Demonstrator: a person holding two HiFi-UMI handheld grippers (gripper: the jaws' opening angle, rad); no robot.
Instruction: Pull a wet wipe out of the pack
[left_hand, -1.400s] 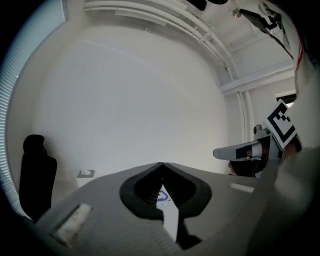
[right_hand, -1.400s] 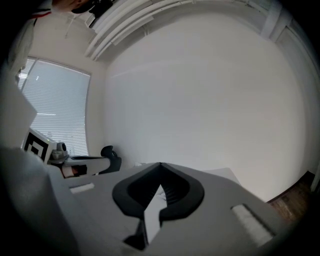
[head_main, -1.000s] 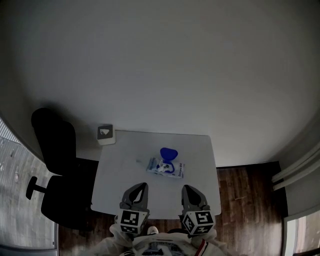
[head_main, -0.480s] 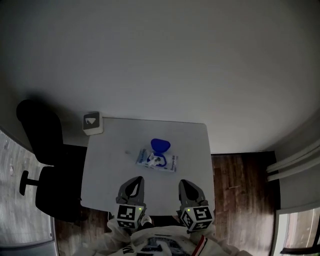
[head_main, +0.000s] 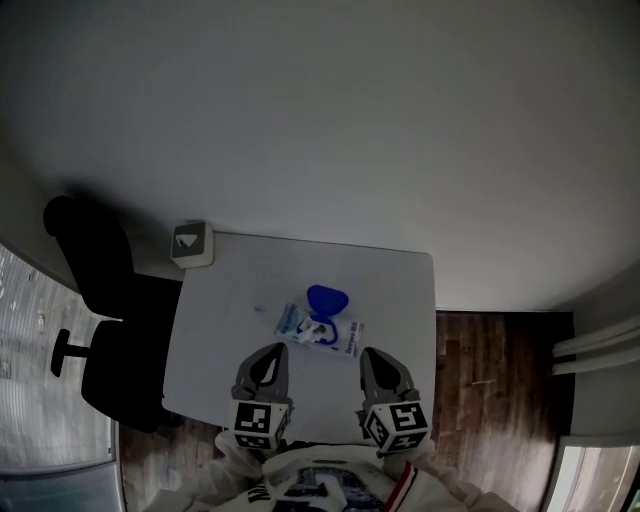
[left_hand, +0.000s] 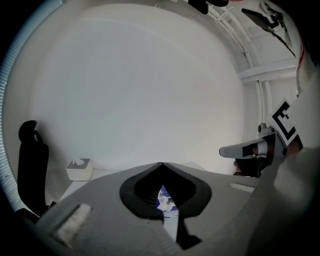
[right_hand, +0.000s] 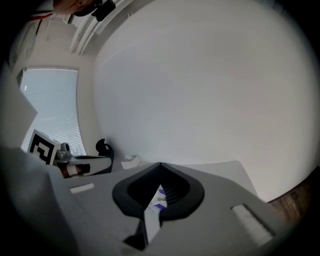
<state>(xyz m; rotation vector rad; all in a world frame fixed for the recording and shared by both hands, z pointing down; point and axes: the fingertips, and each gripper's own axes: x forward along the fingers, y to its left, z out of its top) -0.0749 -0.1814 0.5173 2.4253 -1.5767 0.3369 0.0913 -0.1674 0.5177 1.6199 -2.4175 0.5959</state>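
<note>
The wet wipe pack (head_main: 322, 331), white with blue print, lies flat at the middle of the white table (head_main: 230, 300). Its blue lid (head_main: 327, 298) stands flipped open on the far side. My left gripper (head_main: 273, 350) hovers just short of the pack on its near left, jaws shut and empty. To the pack's near right my right gripper (head_main: 372, 353) is likewise shut with nothing in it. Each gripper view shows its jaw tips meeting, left gripper (left_hand: 161, 164) and right gripper (right_hand: 160, 164). A slice of the pack (left_hand: 165, 198) (right_hand: 159, 196) shows below them.
A white tissue box (head_main: 190, 243) sits on the table's far left corner. A black office chair (head_main: 95, 290) stands left of the table. Dark wood floor (head_main: 490, 370) lies to the right and a plain white wall (head_main: 330, 120) rises behind. Window blinds (right_hand: 50, 100) hang at the left.
Both grippers have come forward and lower over the table's near edge, closer to the pack. Both stay shut. The pack and the tissue box have not moved on the table.
</note>
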